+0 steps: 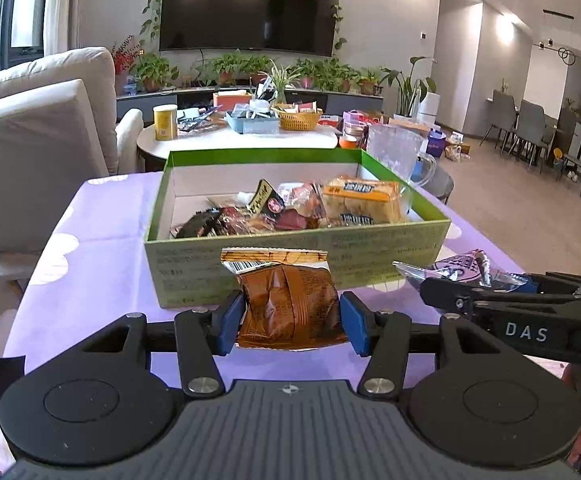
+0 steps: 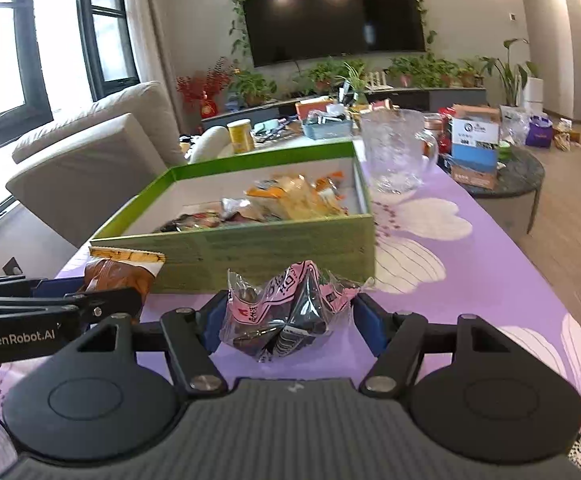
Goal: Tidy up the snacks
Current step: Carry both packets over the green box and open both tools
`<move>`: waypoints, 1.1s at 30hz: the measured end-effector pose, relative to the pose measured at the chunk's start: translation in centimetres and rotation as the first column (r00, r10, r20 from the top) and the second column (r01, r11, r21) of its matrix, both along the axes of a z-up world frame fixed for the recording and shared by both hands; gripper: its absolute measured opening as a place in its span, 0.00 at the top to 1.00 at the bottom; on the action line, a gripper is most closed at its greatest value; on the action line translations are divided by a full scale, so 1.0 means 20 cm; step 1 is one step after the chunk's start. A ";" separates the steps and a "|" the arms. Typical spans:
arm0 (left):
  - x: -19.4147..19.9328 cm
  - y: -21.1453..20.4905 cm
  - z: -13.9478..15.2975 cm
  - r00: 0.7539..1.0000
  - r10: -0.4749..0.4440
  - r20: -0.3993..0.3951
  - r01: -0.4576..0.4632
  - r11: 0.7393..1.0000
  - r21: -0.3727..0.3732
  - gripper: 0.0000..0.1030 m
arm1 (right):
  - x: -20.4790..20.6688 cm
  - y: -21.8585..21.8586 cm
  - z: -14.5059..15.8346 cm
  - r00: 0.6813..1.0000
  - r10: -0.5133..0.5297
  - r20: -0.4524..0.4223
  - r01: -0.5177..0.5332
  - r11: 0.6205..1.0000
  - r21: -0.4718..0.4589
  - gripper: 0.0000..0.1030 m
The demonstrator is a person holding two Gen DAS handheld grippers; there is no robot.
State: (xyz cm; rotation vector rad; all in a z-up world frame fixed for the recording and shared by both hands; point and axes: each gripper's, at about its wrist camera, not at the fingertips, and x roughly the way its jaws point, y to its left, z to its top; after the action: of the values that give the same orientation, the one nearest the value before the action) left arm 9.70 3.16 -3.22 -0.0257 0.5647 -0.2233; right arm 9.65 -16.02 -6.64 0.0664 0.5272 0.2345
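Note:
My left gripper point(image 1: 290, 322) is shut on a brown snack packet point(image 1: 290, 304) and holds it just in front of the green box point(image 1: 370, 252). My right gripper point(image 2: 288, 320) is shut on a pink and black snack packet point(image 2: 290, 312), also in front of the green box point(image 2: 270, 256). The box is open and holds several wrapped snacks point(image 1: 290, 210). The right gripper point(image 1: 486, 296) and its packet point(image 1: 462, 266) show at the right of the left wrist view. The left gripper point(image 2: 86, 300) and the brown packet point(image 2: 118, 272) show at the left of the right wrist view.
The box stands on a table with a purple flowered cloth point(image 2: 470, 280). A clear glass pitcher point(image 2: 394, 152) stands behind the box's right corner. A beige armchair point(image 1: 38, 140) is to the left. A cluttered round table point(image 1: 242, 132) is behind.

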 end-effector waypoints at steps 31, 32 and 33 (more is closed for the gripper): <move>0.44 0.07 0.16 0.998 0.040 0.038 -0.041 0.999 0.017 0.52 | 0.39 0.20 0.24 0.986 0.069 0.148 -0.060 0.996 -0.066 0.34; 0.46 0.07 0.15 0.999 0.039 0.036 -0.040 0.999 0.019 0.52 | 0.40 0.21 0.23 0.987 0.067 0.145 -0.058 0.996 -0.065 0.34; 0.48 0.07 0.14 0.999 0.038 0.033 -0.039 0.999 0.020 0.52 | 0.42 0.21 0.23 0.988 0.064 0.139 -0.055 0.996 -0.066 0.34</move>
State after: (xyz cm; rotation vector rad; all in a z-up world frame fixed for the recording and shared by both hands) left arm 19.29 4.60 -0.34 -0.0131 0.5334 -0.1800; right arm 18.00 -11.87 -2.09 -0.0261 0.3951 0.2791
